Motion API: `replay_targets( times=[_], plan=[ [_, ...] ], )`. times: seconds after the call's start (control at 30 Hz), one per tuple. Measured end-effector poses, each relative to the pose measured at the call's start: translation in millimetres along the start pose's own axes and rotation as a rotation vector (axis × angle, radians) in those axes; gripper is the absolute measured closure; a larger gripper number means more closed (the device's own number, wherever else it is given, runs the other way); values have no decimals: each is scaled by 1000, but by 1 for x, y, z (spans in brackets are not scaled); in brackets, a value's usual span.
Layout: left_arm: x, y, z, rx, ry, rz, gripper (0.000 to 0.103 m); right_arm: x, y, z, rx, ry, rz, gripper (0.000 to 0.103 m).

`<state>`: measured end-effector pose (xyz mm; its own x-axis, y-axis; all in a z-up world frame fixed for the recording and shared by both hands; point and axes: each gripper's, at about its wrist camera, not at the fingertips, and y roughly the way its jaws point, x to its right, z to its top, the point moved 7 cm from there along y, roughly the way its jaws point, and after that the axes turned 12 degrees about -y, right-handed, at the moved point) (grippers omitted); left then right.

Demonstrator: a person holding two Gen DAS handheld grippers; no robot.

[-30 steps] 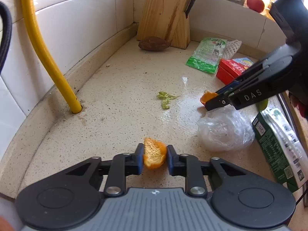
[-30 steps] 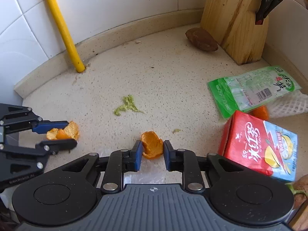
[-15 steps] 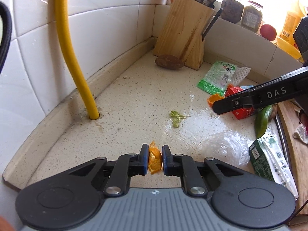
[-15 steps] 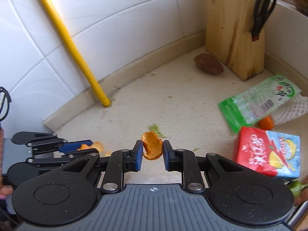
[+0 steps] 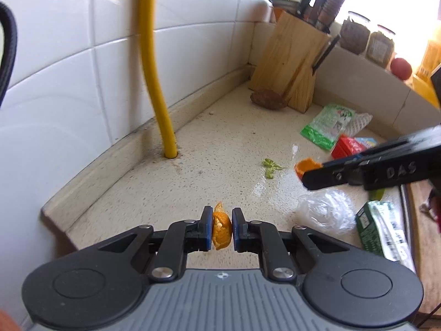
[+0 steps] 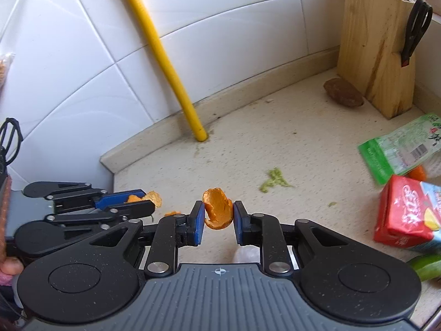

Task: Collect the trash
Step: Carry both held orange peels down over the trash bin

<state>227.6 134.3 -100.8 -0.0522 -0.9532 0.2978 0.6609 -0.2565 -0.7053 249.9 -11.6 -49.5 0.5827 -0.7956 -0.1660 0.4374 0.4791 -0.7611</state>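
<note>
Nearby: plastic bag (image 5: 326, 211) | juice carton (image 6: 408, 215) | green scrap (image 6: 274, 179) | yellow hose (image 5: 158, 88)

Your site: a home kitchen. Evidence: white wall tiles (image 6: 248, 27), speckled stone countertop (image 5: 220, 143), wooden knife block (image 5: 292, 60) holding knives and scissors (image 6: 416, 24), storage jars (image 5: 355, 35).

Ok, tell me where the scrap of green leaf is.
The scrap of green leaf lies on the speckled countertop, mid-frame in the right wrist view, between the yellow pipe and the red juice carton.
</note>
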Motion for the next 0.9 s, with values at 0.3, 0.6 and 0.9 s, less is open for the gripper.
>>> replay_targets(
  times=[0.3,0.6,0.9],
  plan=[
    [-20,-45,-19,43,-34,121,91,-35,-1,-8,8,-57,84,75],
    [-41,-90,-59,63,-102,217,91,-102,11,-34,-30,-170,198,75],
    [-69,-133,-107,70,-195,305,91,-176,22,-56,-87,-288,302,75]
  ],
)
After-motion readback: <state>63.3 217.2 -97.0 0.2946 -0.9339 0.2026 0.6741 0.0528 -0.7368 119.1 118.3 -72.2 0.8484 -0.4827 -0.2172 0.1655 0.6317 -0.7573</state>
